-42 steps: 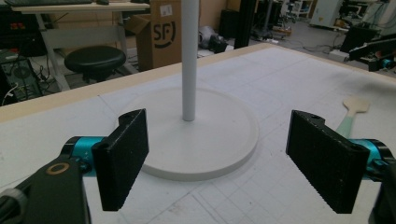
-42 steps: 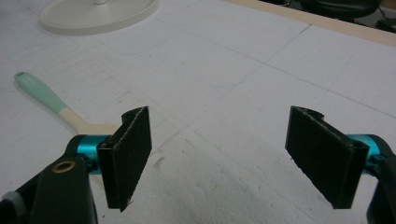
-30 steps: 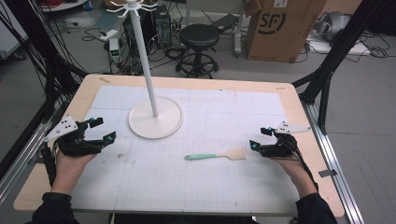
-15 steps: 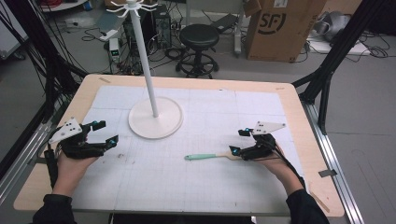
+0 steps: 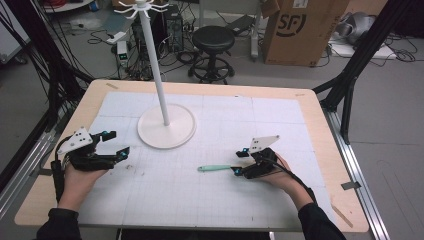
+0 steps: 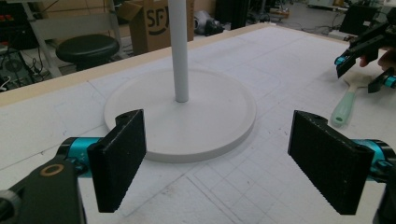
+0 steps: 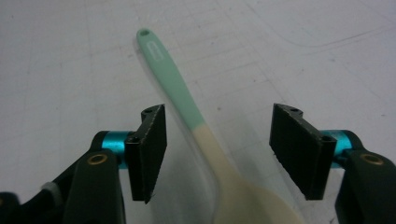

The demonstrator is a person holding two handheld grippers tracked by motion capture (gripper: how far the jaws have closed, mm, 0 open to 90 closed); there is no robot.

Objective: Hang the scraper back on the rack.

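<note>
Spatula (image 7: 187, 105) lies flat on the bench (image 5: 210, 200), in front of the white stand (image 5: 166, 127). Right claw (image 5: 239, 161) straddles its neck, jaws closing in just now; pads (image 7: 152, 149) clear of it on both sides, nothing gripped. Green handle points beyond the jaws. Left claw (image 6: 219, 163) released, wide apart, well away from the spatula.

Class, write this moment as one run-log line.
right gripper: jaws closing, astride spatula, pads not touching | left gripper: open, idle near white stand
</note>
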